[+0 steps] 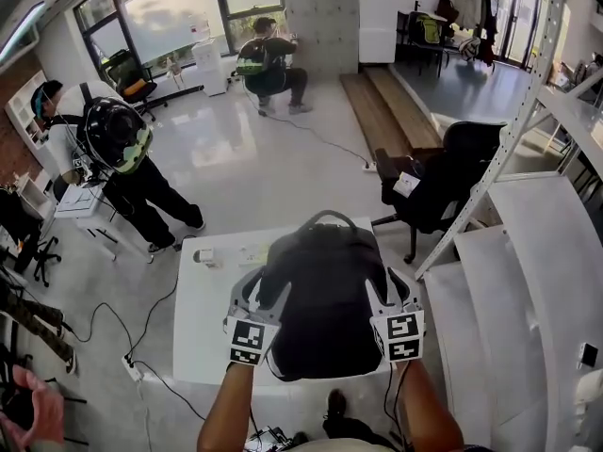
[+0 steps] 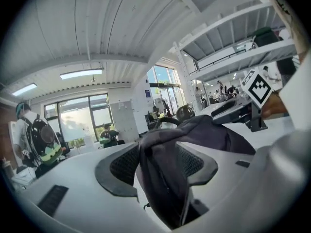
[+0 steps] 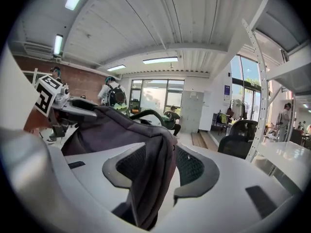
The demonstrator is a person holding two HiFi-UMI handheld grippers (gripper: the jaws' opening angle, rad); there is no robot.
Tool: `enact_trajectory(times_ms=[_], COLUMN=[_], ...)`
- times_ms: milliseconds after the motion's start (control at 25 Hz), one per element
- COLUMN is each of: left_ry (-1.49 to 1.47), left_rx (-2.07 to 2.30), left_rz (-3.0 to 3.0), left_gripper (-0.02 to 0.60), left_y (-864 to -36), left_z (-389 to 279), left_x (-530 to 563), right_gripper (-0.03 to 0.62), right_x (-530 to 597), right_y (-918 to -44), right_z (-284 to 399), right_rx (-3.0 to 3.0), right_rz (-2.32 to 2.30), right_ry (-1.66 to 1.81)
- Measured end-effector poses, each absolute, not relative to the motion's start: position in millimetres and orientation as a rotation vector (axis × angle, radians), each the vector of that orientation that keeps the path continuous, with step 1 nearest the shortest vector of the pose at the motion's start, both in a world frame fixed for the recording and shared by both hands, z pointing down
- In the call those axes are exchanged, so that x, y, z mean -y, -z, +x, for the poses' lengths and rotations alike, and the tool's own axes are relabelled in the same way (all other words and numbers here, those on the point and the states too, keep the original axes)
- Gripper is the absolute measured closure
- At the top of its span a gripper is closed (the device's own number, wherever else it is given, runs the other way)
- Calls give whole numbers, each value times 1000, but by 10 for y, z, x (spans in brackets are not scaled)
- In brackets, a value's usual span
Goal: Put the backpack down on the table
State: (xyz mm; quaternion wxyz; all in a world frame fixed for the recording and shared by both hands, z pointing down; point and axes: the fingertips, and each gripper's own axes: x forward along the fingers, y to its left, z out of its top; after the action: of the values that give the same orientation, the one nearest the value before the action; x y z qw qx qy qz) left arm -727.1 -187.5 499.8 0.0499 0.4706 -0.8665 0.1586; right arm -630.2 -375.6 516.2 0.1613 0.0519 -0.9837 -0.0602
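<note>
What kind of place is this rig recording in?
Probably an open-plan lab or workshop-style office, not a home: tall white metal shelving racks, a black swivel office chair, and a thin black cable trailing across the glossy grey floor below large dark-framed windows.

Ofc/lab w/ swivel chair (steel shelving)

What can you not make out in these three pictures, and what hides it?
Head view: whether the black fabric backpack lies flat on the white table; its bulk hides the underside.
Head view: small white items at the table's far edge, too small.
Gripper views: the backpack's lower part, behind the left gripper and right gripper.
</note>
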Motion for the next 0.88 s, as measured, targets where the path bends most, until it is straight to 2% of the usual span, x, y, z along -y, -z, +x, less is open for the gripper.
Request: enact_trajectory(times_ms=[200,560,680,880], left_ry=[-546,-502,-455,-401], left_rx=[2710,2754,2753,2771], left_rz=[1452,1599,1652,1744], left_gripper=[359,371,404,487], left_y=[-4667,-4162,-4000,-3703], left_z=[-7184,-6642,-6412,-5997], left_x=[1776,1583,1424,1061], right_gripper=[424,429,504,554], right_x=[3719,3340,3118,2605], right_y=[-5025,-4605,-4393,-4086], right_z=[-6203,-5910,-5750,-5494], right_rx=[2832,2928,2975,3025], right_rz=[165,125,88,1], right_ry=[192,211,222,269])
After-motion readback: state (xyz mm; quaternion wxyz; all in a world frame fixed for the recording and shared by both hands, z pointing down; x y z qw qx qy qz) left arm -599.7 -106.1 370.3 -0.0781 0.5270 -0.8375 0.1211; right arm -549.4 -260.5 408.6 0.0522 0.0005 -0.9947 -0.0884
